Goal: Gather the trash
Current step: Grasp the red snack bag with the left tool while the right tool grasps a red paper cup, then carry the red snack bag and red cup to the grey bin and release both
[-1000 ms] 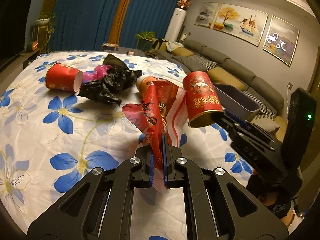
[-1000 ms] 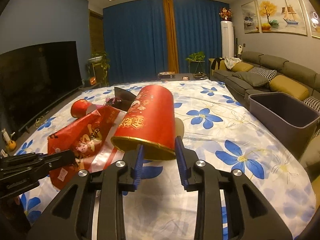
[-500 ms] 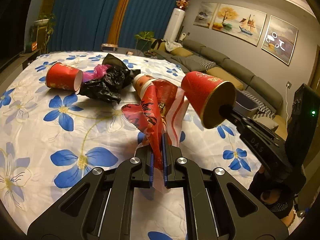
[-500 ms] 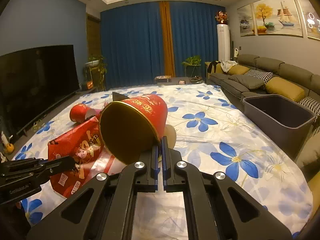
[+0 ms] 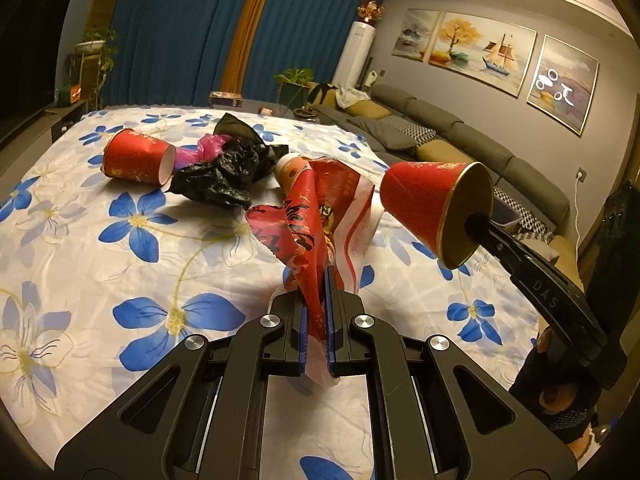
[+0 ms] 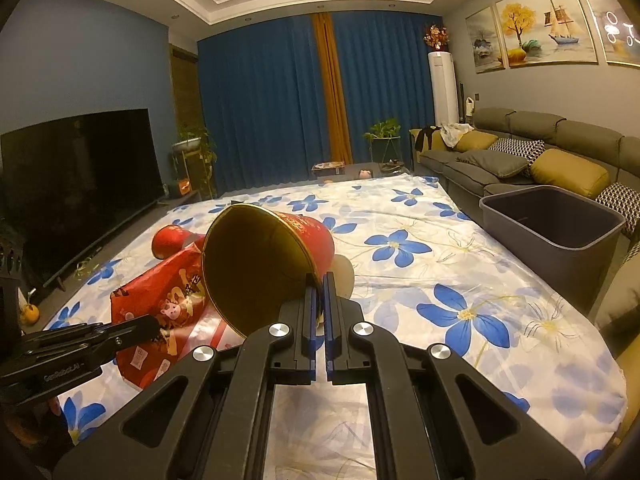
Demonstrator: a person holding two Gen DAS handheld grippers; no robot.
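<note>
Your floral sheet spreads across the floor, and the grey bin stands off its right edge, against the sofa. Toward the sheet's far-left corner a black plastic bag is heaped, with a pink bag tucked against its far side and a red paper cup lying on its side just left of the heap. Near the middle of the sheet your left gripper is clenched on a red plastic bag, whose film is bunched up between the blue pads. A tan cup lies behind that bag, partly hidden. Your right gripper has just been closing and now pinches the rim of a second red cup, held clear of the sheet with its gold inside tipped toward your right camera.
</note>
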